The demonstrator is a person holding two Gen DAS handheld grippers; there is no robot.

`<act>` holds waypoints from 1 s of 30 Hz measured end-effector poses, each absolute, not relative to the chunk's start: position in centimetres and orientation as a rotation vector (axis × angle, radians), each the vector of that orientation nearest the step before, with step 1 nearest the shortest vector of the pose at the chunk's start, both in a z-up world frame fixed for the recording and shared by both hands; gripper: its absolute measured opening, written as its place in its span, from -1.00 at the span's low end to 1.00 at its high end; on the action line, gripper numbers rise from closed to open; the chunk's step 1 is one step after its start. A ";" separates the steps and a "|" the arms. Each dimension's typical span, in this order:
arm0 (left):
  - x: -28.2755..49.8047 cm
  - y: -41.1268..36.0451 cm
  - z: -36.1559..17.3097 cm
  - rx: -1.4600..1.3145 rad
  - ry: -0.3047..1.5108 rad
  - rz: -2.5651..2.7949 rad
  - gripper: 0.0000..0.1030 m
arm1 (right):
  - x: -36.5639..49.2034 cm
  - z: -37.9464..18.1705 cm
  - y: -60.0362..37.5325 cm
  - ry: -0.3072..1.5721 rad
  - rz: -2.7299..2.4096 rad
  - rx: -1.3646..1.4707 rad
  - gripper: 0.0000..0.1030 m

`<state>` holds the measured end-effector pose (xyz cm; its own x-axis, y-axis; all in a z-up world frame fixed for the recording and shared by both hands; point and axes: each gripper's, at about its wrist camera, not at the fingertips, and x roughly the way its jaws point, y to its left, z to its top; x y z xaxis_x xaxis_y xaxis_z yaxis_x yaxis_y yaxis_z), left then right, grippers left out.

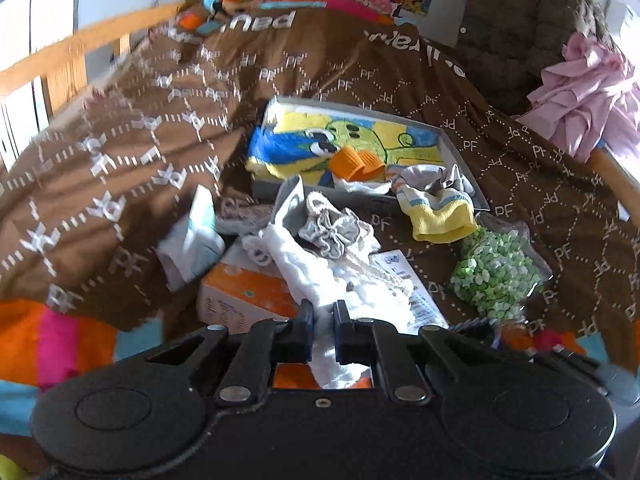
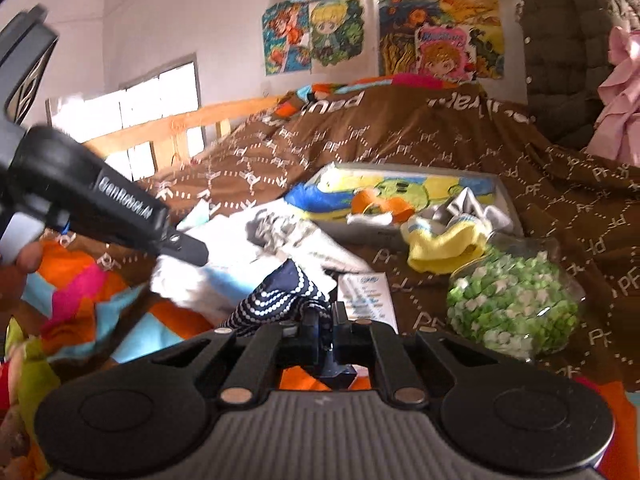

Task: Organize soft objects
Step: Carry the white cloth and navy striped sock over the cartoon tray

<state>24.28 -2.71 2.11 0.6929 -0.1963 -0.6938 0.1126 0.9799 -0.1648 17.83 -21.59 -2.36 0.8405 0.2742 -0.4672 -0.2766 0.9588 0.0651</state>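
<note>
While the left gripper pinches white crumpled cloth just in front of the shallow grey box, the right gripper is clamped on navy dotted fabric. Socks and a yellow cartoon towel already lie in the box; the loose pile before it, I judge, remains unsorted.

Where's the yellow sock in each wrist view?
Left wrist: yellow sock right of centre, draped over the grey box's near right corner.
Right wrist: yellow sock right of centre, same corner.
Shared landmark: bag of green-and-white pieces, just below-right of the sock.
</note>
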 end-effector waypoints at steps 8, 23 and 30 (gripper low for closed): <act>21.9 -4.3 5.1 0.088 0.656 -0.165 -0.84 | 17.2 -1.2 -23.0 0.418 0.269 0.050 -0.87; 21.4 -7.4 8.8 0.171 0.458 -0.227 -0.85 | 16.3 0.8 -23.5 0.254 0.279 0.059 -0.87; 25.4 -7.9 9.8 0.103 0.388 -0.267 -0.85 | 19.1 1.9 -25.2 0.203 0.247 0.113 -0.87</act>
<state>25.42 -7.87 9.78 0.8911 -0.2374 -0.3867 0.2768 0.9597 0.0486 19.10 -25.18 1.91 0.9494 0.2533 -0.1857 -0.2305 0.9635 0.1359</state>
